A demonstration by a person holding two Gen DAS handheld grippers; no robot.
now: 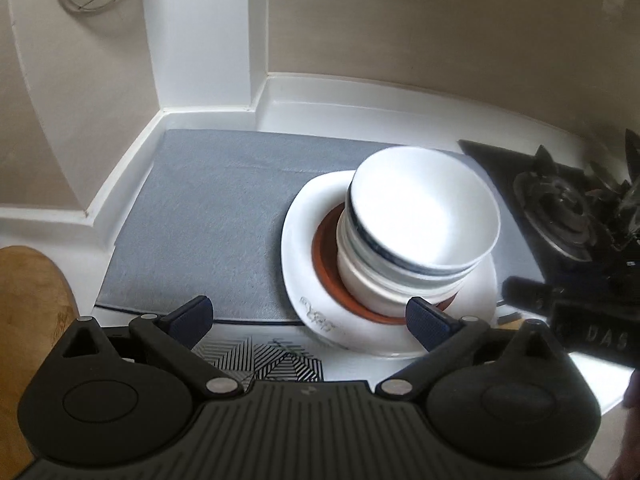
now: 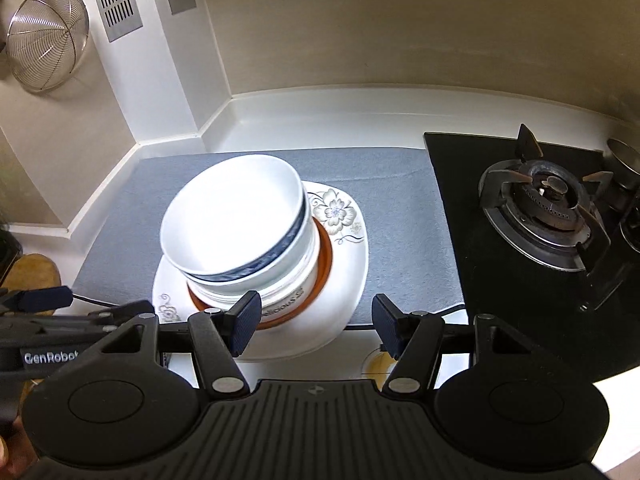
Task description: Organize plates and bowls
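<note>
A stack stands on the grey mat (image 1: 208,208): a white flowered plate (image 1: 296,264) (image 2: 344,292) at the bottom, an orange plate (image 1: 324,260) (image 2: 326,256) on it, then several nested white bowls. The top bowl (image 1: 424,216) (image 2: 232,220) has a blue rim band. My left gripper (image 1: 310,320) is open at the plate's near edge, with nothing pressed between its pads. My right gripper (image 2: 316,324) is also open over the plate's near rim, holding nothing. In the right wrist view, one fingertip (image 2: 44,298) of the left gripper shows at the left.
A black gas stove (image 1: 560,216) (image 2: 540,208) borders the mat on the right. A wire strainer (image 2: 44,40) hangs on the wall at the upper left. A wooden board (image 1: 32,300) lies at the near left. A striped patterned item (image 1: 272,364) lies under the left gripper.
</note>
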